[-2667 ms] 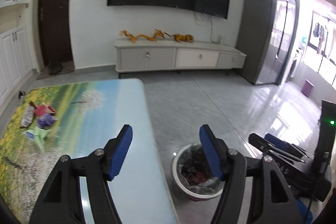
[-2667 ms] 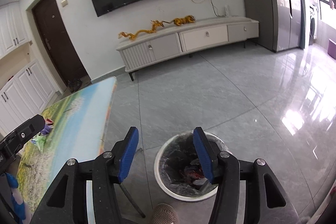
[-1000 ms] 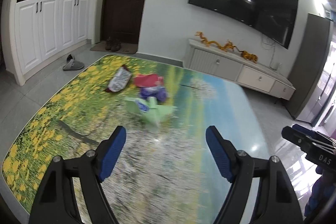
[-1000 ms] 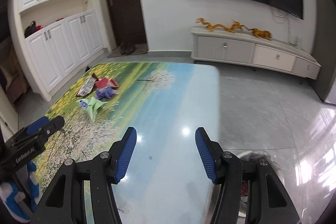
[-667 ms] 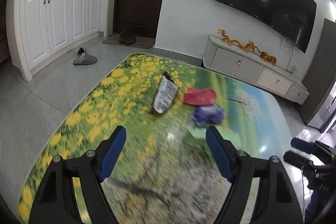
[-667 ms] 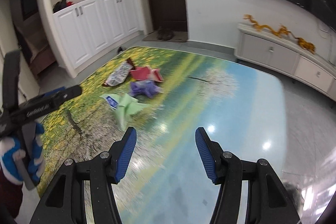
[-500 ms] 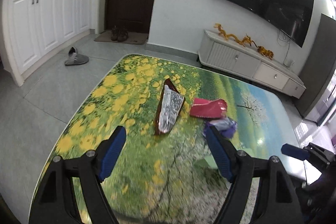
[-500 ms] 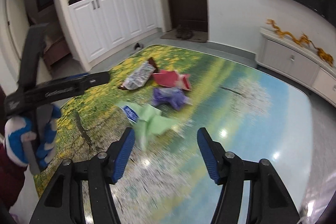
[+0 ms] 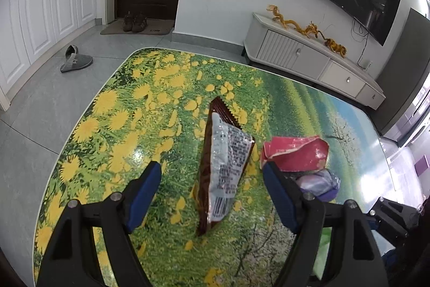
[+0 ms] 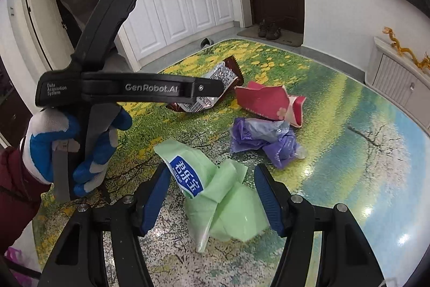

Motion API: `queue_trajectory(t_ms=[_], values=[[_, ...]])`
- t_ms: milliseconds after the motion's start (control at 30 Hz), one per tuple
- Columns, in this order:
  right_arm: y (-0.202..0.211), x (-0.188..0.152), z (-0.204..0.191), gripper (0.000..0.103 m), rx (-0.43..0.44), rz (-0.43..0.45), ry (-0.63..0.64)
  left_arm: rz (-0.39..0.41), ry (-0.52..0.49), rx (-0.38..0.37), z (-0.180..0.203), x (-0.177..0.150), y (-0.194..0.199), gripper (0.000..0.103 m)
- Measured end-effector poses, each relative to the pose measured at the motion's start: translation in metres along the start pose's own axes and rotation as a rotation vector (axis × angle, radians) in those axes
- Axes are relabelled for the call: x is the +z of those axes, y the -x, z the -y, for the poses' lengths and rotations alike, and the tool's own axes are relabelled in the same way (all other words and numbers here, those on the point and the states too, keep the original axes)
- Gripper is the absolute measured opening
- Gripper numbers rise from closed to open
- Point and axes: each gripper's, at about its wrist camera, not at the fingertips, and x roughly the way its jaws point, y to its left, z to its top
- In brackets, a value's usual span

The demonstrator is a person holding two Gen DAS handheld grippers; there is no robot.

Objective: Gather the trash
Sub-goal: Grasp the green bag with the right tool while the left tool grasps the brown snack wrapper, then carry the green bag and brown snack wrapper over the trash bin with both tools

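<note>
Several pieces of trash lie on the flower-print table. My left gripper is open, and a brown and silver snack wrapper lies on the table between its fingers, untouched. To its right are a red wrapper and a purple bag. My right gripper is open above a crumpled green wrapper, which lies between its blue pads. Beyond it are the purple bag, the red wrapper and the snack wrapper. A gloved hand holds the left gripper over that snack wrapper.
The table's left edge drops to a grey tiled floor with a slipper. Shoes sit on a mat by a dark door. A white TV cabinet stands beyond the table, and white cupboards line the left wall.
Both grippers swung from the bin side to the table's trash pile and came down closer. The left now frames the snack wrapper, the right the green wrapper. The right jaws stand slightly wider.
</note>
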Motion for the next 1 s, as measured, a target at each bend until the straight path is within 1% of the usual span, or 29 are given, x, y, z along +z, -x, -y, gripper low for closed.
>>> queue_trajectory(t_ms=[33, 67, 100, 167, 200, 267, 333, 400, 467, 667, 800, 1000], values=[[-0.004, 0.0, 0.001, 0.062, -0.006, -0.008, -0.001, -0.003, -0.002, -0.004, 0.0, 0.001, -0.003, 0.073], [-0.007, 0.0, 0.002, 0.062, -0.009, -0.017, -0.007, -0.007, -0.007, -0.004, 0.001, 0.001, -0.005, 0.067], [-0.009, -0.001, 0.005, 0.056, -0.006, -0.025, -0.02, -0.015, -0.013, -0.006, 0.001, 0.001, -0.008, 0.064], [-0.01, 0.001, 0.012, 0.047, 0.001, -0.027, -0.042, -0.032, -0.019, -0.015, 0.003, -0.001, -0.014, 0.052], [-0.009, 0.0, 0.013, 0.046, -0.005, -0.027, -0.046, -0.026, -0.027, -0.01, 0.005, -0.002, -0.014, 0.05], [-0.008, -0.001, 0.017, 0.044, -0.011, -0.026, -0.05, -0.035, -0.027, -0.033, 0.007, -0.004, -0.013, 0.036], [-0.004, -0.005, 0.018, 0.042, -0.023, -0.024, -0.054, -0.043, -0.028, -0.046, 0.009, -0.007, -0.01, 0.027], [0.002, -0.009, 0.02, 0.039, -0.027, -0.02, -0.067, -0.037, -0.026, -0.043, 0.013, -0.013, -0.005, 0.025], [0.011, -0.016, 0.021, 0.038, -0.029, -0.011, -0.084, -0.029, -0.016, -0.05, 0.016, -0.019, 0.003, 0.023], [0.041, -0.037, 0.023, 0.037, -0.04, 0.004, -0.139, 0.006, -0.007, -0.049, 0.031, -0.041, 0.041, 0.023], [0.072, -0.052, 0.027, 0.037, -0.058, 0.039, -0.193, 0.027, -0.01, -0.037, 0.039, -0.057, 0.071, 0.023], [0.121, -0.077, 0.033, 0.037, -0.086, 0.095, -0.274, 0.059, -0.051, -0.006, 0.06, -0.083, 0.116, 0.023]])
